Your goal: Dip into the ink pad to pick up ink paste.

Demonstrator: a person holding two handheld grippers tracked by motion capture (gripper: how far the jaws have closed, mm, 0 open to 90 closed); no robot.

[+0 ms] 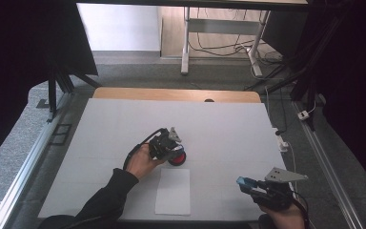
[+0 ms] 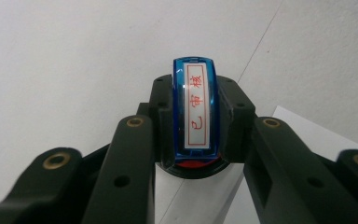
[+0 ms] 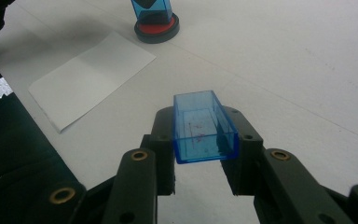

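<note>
A white sheet covers the counter (image 1: 124, 124) in front of me, with grey carpet, black curtains and a tangle of cables under a desk beyond it. Nearest to me, at the bottom right of the high view, my right gripper (image 1: 249, 185) hovers low over the counter's near edge, and its fingers (image 3: 161, 135) are closed on a clear blue cap (image 3: 204, 127), an open-ended rectangular shell with faint red smears inside; in the right gripper view the cap sits squarely between the two pads, its mouth facing away from the camera. Just left of that, a small white slip of paper (image 1: 173, 191) lies flat on the counter, near the front edge. Just beyond the slip, my left gripper (image 1: 174, 149) is closed on a blue stamp (image 2: 196, 112) with red characters on a white label along its top. In the left gripper view the fingers (image 2: 230, 116) clamp the stamp's sides. The stamp stands in a round black ink pad (image 3: 157, 31) with a red face, near the middle of the counter and just off the paper's far corner.
</note>
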